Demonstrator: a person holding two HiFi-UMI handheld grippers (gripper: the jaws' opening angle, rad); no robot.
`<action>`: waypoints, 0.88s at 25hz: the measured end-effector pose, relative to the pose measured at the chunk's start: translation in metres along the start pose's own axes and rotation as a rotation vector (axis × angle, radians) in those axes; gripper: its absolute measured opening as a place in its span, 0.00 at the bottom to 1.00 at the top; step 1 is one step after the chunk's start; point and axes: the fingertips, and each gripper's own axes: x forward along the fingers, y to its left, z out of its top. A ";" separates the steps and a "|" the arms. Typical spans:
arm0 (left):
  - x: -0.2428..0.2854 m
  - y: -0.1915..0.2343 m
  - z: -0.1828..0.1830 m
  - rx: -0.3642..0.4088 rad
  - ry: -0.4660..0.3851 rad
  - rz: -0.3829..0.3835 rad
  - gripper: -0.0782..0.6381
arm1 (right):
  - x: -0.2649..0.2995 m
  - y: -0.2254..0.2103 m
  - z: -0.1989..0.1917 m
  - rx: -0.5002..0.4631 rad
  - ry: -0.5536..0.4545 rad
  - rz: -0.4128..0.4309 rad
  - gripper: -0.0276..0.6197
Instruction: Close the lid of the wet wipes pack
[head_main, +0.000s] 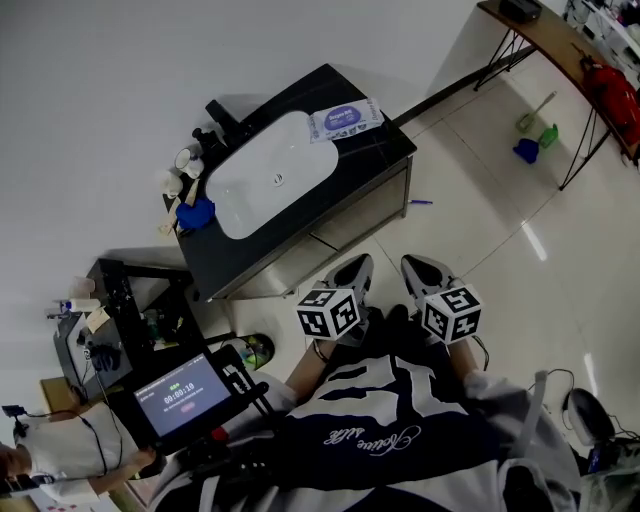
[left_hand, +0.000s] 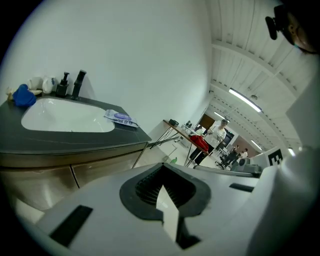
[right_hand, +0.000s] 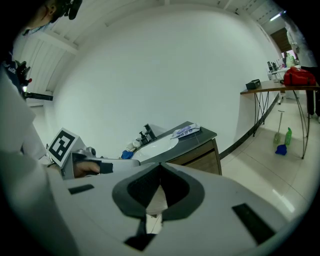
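Washroom corner: left gripper (left_hand: 162, 196) and right gripper (right_hand: 155, 201) are both closed on nothing and held low. Well ahead and higher, the wet wipes pack (head_main: 345, 120) lies on the dark surface (head_main: 385, 152), past the basin (head_main: 270, 175). Its long axis runs crosswise, and neither gripper looks clearly nearer.

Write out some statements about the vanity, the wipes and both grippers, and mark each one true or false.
1. The wet wipes pack lies on the dark counter beside the basin. True.
2. The left gripper grips the pack. False: its jaws are together on nothing, away from the vanity.
3. A blue item sits at the counter end opposite the pack. True.
4. A red bag lies on the counter. False: the red bag is on the far desk.
5. The right gripper touches the basin. False: it is held back from it.
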 end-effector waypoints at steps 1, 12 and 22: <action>-0.007 -0.004 0.000 0.022 -0.006 -0.001 0.11 | -0.004 0.006 -0.002 -0.007 -0.003 0.001 0.04; -0.070 -0.005 0.005 0.068 -0.063 -0.045 0.11 | 0.005 0.074 -0.001 -0.072 -0.020 0.027 0.04; -0.102 0.026 0.013 0.074 -0.095 -0.062 0.11 | 0.020 0.110 -0.001 -0.081 -0.065 0.013 0.04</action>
